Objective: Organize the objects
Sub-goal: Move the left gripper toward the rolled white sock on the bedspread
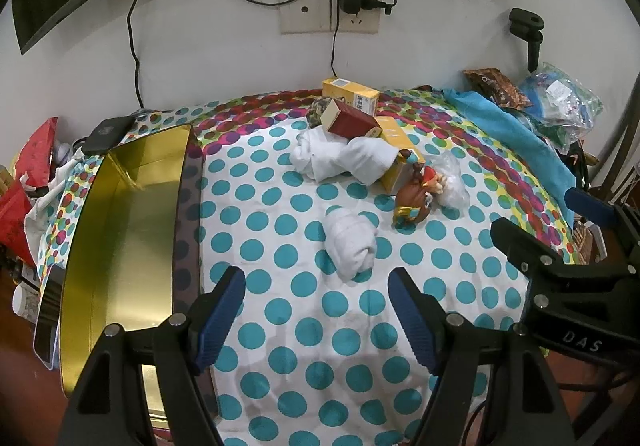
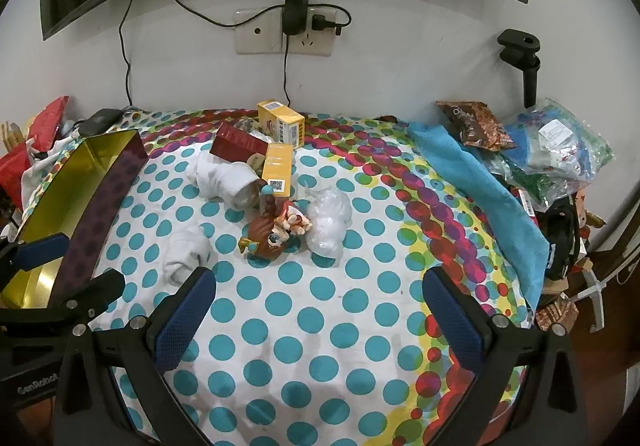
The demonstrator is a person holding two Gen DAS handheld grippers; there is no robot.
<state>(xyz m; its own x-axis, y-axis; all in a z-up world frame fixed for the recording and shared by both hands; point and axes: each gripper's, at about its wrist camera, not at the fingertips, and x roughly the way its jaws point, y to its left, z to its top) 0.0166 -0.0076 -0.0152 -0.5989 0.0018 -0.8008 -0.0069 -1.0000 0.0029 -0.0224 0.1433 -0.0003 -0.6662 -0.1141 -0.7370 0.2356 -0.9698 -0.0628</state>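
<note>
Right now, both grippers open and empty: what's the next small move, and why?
Probably ease the left gripper forward onto the small rolled white cloth: it lies apart from the pile, straight ahead between the open jaws, beside the open gold tin.

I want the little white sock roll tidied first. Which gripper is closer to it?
Left. The left gripper is open with the small white sock roll just ahead between its fingers. The right gripper, also open, has the roll off beyond its left finger.
</note>
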